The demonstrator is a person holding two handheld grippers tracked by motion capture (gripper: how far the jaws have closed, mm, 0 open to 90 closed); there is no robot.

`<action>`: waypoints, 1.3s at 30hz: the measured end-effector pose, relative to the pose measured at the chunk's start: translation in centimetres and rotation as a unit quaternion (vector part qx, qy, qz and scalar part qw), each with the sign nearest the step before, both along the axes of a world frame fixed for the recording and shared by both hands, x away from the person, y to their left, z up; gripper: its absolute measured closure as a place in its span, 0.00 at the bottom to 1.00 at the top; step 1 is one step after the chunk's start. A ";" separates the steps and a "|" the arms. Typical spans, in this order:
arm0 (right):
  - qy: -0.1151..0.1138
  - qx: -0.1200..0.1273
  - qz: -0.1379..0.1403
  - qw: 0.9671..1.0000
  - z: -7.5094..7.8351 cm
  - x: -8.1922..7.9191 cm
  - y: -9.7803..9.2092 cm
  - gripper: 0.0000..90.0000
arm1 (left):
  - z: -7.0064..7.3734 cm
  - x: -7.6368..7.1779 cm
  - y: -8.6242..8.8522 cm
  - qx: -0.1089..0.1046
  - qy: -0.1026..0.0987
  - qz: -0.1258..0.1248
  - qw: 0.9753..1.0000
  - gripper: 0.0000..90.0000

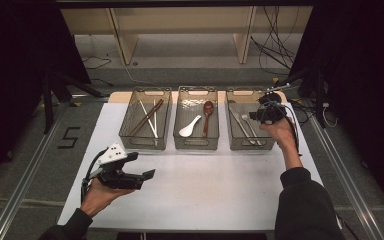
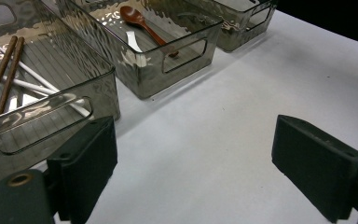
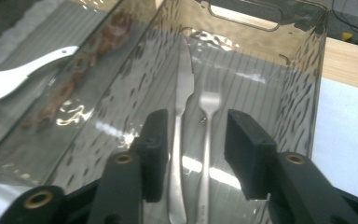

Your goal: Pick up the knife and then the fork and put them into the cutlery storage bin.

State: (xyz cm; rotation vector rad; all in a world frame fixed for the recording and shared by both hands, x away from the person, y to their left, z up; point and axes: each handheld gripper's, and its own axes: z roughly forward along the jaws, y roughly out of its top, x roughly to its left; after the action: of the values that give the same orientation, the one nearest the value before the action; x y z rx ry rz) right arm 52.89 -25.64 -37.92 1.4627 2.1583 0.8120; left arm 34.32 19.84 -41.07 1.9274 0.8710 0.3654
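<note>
Three clear grey bins stand in a row on the white table (image 1: pixel 205 185). In the right bin (image 1: pixel 250 146) lie a metal knife (image 3: pixel 182 88) and a fork (image 3: pixel 209 100), side by side. My right gripper (image 1: pixel 247 116) hovers over that bin, open, its jaws (image 3: pixel 193 140) straddling both handles from above with nothing held. The middle bin (image 1: pixel 196 146) contains a white spoon (image 1: pixel 190 126) and a brown spoon (image 2: pixel 144 25). Brown chopsticks (image 2: pixel 2 74) and white chopsticks (image 2: pixel 28 81) rest in the left bin (image 1: pixel 142 145). My left gripper (image 1: pixel 141 165) is wide open and empty above the table's near left part.
A wooden shelf frame (image 1: pixel 180 30) stands beyond the table, with cables (image 1: pixel 275 45) on the floor at the back right. Metal rails (image 1: pixel 25 175) run along both sides of the table. The number 5 (image 1: pixel 69 137) is marked on the floor at left.
</note>
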 end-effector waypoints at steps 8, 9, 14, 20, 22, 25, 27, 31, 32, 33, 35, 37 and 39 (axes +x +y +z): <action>-0.024 0.034 0.037 0.998 1.4 -2.6 0.7 0.49 | 0.1 0.0 0.0 -0.005 -0.004 0.003 1.000 0.15; -0.030 0.041 0.046 0.998 1.6 -3.2 1.0 0.48 | 0.1 0.0 0.0 -0.005 -0.003 0.003 1.000 0.15; -0.044 0.072 0.082 0.993 1.6 -6.5 2.4 0.41 | 0.1 0.0 0.0 -0.007 -0.005 0.001 1.000 0.15; -0.056 0.115 0.106 0.986 1.4 -10.0 3.3 0.37 | 0.2 0.0 0.0 -0.015 -0.004 0.002 1.000 0.15; -0.059 0.131 0.112 0.983 1.2 -10.9 3.6 0.36 | 0.2 0.0 0.0 -0.015 -0.003 0.002 1.000 0.15; -0.061 0.138 0.121 0.981 0.7 -12.2 4.1 0.36 | 0.2 0.1 -0.1 -0.017 0.000 0.002 1.000 0.15; -0.061 0.140 0.129 0.980 0.3 -12.8 4.3 0.35 | 0.2 0.2 -0.1 -0.019 0.000 0.002 1.000 0.15; -0.064 0.152 0.139 0.976 -0.2 -13.9 4.5 0.34 | 0.2 0.3 -0.2 -0.023 0.003 0.003 1.000 0.15; -0.066 0.153 0.140 0.976 -0.2 -14.2 4.6 0.34 | 0.2 0.3 -0.2 -0.021 0.003 0.002 1.000 0.15; -0.067 0.155 0.144 0.975 -0.3 -14.4 4.6 0.34 | 0.2 0.3 -0.3 -0.021 0.005 0.002 1.000 0.15; -0.068 0.157 0.149 0.974 -0.5 -14.8 4.7 0.33 | 0.1 0.3 -0.3 -0.021 0.006 0.002 1.000 0.15; -0.069 0.157 0.153 0.973 -0.6 -15.1 4.7 0.33 | 0.1 0.3 -0.2 -0.023 0.008 0.002 1.000 0.15; -0.074 0.156 0.156 0.973 -0.7 -15.5 4.8 0.33 | 0.1 0.3 -0.2 -0.023 0.007 0.002 1.000 0.15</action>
State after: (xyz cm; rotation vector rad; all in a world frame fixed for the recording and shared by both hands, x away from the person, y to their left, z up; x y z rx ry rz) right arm 37.42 -20.84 -38.67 1.1627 2.2502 1.3806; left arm 34.59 19.66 -41.00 1.8885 0.8857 0.3324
